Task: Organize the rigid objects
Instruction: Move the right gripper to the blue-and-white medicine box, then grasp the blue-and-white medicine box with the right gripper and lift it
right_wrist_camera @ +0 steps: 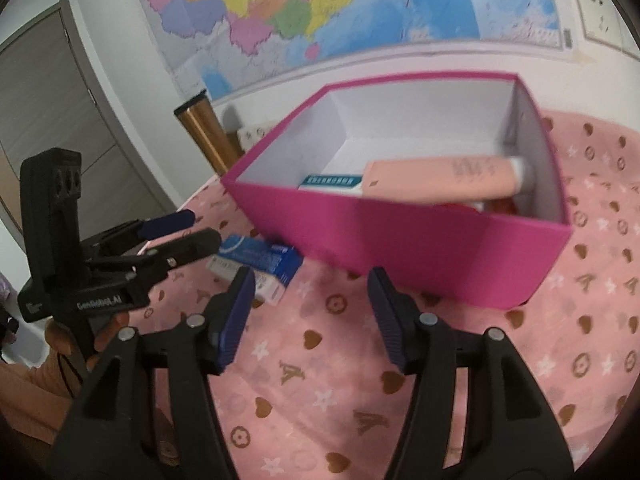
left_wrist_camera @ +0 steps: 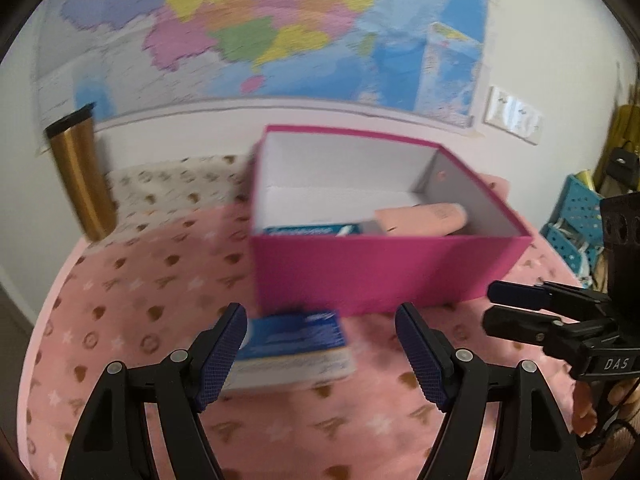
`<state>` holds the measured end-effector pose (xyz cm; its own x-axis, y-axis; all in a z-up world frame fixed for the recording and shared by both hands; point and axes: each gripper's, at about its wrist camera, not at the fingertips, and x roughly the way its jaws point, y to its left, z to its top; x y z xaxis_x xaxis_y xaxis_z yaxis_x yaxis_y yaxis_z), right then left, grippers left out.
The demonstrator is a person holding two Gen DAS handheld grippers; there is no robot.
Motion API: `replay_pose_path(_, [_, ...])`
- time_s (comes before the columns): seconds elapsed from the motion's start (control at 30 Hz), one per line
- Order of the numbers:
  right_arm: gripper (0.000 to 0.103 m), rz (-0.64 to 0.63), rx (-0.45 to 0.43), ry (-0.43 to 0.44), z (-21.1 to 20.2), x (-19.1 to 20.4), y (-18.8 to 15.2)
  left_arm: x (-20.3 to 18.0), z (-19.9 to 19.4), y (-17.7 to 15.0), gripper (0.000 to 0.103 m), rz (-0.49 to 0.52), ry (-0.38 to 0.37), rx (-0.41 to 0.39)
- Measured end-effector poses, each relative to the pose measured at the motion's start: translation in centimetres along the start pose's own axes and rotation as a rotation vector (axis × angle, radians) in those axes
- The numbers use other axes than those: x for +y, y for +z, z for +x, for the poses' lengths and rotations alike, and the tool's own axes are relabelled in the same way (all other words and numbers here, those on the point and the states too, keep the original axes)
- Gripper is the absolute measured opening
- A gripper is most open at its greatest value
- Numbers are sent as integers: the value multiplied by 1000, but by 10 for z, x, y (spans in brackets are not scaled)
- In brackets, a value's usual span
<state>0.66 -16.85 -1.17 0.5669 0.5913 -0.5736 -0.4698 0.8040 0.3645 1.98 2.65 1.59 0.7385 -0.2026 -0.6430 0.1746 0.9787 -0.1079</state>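
A colourful wall map point(left_wrist_camera: 256, 28) fills the top of both views. Below it a pink patterned tablecloth point(left_wrist_camera: 132, 292) covers the table. At centre sits an open magenta box point(left_wrist_camera: 384, 268) with a white interior; inside lie a peach tube point(right_wrist_camera: 436, 182) and a teal-and-white carton point(right_wrist_camera: 332, 182), side by side near the front wall. A gold tumbler point(left_wrist_camera: 82, 172) stands at the left, against the wall. A blue-and-white carton point(left_wrist_camera: 292, 350) lies on the cloth just in front of the box, lower centre. The left gripper point(left_wrist_camera: 320, 356) is spread wide, the carton between its fingers, blurred. The right gripper point(right_wrist_camera: 312, 320) is also spread, holding nothing, over bare cloth.
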Motion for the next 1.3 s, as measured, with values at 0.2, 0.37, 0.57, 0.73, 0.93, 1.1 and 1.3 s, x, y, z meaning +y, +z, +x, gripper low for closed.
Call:
replay_pose_path(0.2, [60,21,54,38,23,3,-11,27,7,-14,78,-47,46,38])
replay_pose_path(0.37, [60,32,88,63,41,6,-14,42,21,-22,77,-85,31,83])
replay_pose_path(0.57, [60,30,121,89,60,13,-17,49,37,-27,72,-92,12,123])
replay_pose_path(0.73, [60,32,129,99,71,17,-15,47,42,-26,68,-84,-31,140])
replay_pose_path(0.93, [57,53,125,111,81,16,-8,42,41,-27,67,-67,-67,147])
replay_pose_path(1.1, [54,58,140,104,89,17,-5,39,39,-31,67,-59,-101,151])
replay_pose_path(1.3, [50,76,153,99,100,14,-3,52,47,-33,65,-119,-91,182])
